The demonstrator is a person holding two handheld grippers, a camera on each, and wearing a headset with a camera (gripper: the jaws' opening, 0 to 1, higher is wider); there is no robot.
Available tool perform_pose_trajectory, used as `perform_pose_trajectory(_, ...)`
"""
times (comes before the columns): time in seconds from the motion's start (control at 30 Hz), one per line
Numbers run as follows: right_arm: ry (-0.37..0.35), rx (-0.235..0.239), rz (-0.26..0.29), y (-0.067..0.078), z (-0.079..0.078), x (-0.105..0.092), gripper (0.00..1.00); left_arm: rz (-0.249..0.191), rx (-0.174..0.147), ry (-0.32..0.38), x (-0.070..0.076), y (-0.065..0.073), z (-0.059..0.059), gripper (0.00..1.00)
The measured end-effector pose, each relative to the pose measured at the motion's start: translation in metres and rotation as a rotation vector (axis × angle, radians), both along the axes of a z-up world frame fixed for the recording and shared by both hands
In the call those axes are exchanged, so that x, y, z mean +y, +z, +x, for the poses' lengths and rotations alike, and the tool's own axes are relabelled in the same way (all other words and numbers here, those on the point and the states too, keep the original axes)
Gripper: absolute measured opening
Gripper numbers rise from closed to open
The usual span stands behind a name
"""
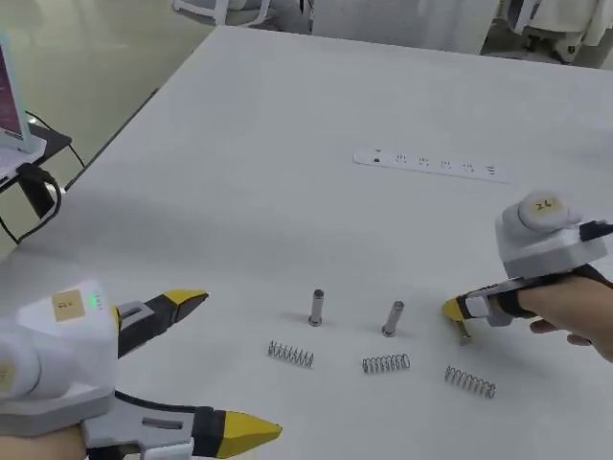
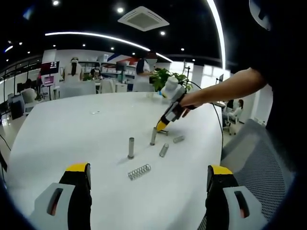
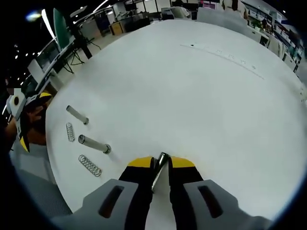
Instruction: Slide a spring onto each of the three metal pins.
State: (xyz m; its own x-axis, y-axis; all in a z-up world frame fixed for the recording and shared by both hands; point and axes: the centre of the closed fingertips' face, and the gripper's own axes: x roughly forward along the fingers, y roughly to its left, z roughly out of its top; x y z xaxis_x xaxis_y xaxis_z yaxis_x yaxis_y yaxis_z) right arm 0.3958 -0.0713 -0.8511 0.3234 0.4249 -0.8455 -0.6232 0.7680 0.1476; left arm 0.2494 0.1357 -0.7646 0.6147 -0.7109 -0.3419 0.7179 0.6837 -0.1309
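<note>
Two metal pins point(image 1: 316, 307) point(image 1: 393, 318) stand upright on the white table point(image 1: 287, 192). A third pin point(image 1: 464, 332) is tilted, with my right gripper point(image 1: 455, 310) shut on it just above the table; its own view shows that pin point(image 3: 157, 175) between the closed jaws point(image 3: 160, 164). Three springs point(image 1: 290, 354) point(image 1: 386, 363) point(image 1: 469, 381) lie in a row in front of the pins. My left gripper point(image 1: 225, 369) hovers open and holds nothing at the near left, its jaws point(image 2: 147, 168) facing the pins point(image 2: 131, 147) and the nearest spring point(image 2: 139, 171).
A white power strip point(image 1: 431, 163) lies farther back on the table. A laptop on a side stand point(image 1: 10, 125) with cables sits off the table's left edge. Office chairs stand at the far end.
</note>
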Motion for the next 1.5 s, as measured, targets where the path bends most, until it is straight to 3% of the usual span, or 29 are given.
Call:
perform_pose_trajectory(0.4, -0.002, -0.01, -0.02, 0.0, -0.001, 0.0, 0.06, 0.002, 0.011, 0.002, 0.002, -0.004, -0.002, 0.98)
perform_pose_trajectory(0.7, -0.014, -0.012, 0.032, 0.005, -0.008, 0.0, 0.05, 0.001, 0.009, 0.001, 0.001, -0.003, -0.001, 0.98)
perform_pose_trajectory(1.17, -0.006, -0.119, 0.091, 0.025, -0.017, -0.009, 0.05, 0.005, 0.005, -0.006, -0.003, -0.003, 0.0, 0.98)
perform_pose_trajectory(1.5, 0.001, -0.171, 0.109, 0.036, -0.02, -0.009, 0.05, 0.008, 0.001, -0.012, -0.005, -0.002, -0.001, 0.98)
